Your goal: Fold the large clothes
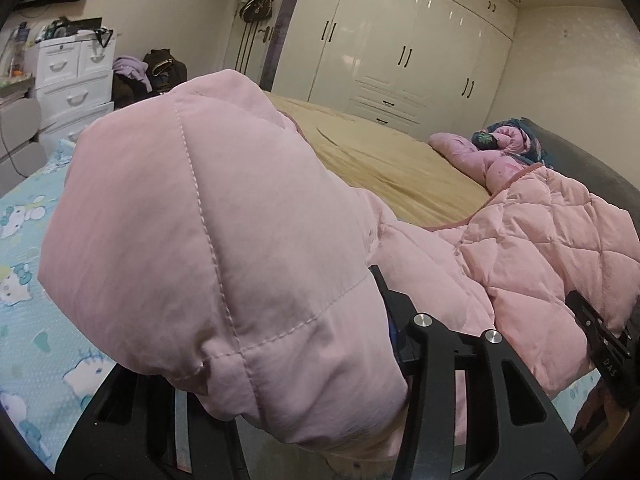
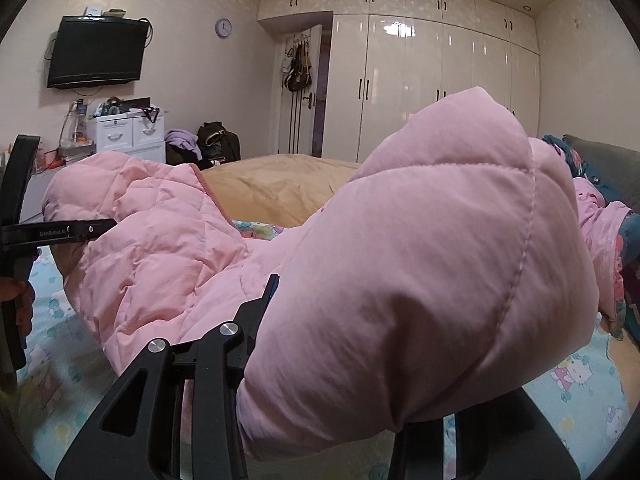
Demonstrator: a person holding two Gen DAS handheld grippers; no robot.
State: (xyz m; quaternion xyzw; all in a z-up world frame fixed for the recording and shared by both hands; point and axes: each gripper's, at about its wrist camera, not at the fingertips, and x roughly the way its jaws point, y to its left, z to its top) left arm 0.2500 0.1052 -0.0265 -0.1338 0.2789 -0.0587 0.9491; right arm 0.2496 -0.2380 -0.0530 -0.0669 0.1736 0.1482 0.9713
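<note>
A large pink quilted jacket (image 1: 540,248) is lifted over the bed. In the left wrist view a smooth pink fold of it (image 1: 208,248) bulges up over my left gripper (image 1: 316,344), which is shut on the fabric; only its right finger (image 1: 384,292) shows. In the right wrist view another bulging fold (image 2: 432,264) covers my right gripper (image 2: 332,320), shut on the jacket, left finger (image 2: 268,296) showing. The quilted body (image 2: 160,248) hangs between the two. Each gripper shows at the edge of the other's view, the right one (image 1: 600,344) and the left one (image 2: 24,232).
The bed has a light blue cartoon sheet (image 1: 36,280) and a tan blanket (image 1: 384,160). More pink and dark floral bedding (image 1: 496,148) lies by the grey headboard (image 1: 592,168). White drawers (image 1: 72,80), a wall TV (image 2: 96,52) and white wardrobes (image 2: 432,80) stand beyond.
</note>
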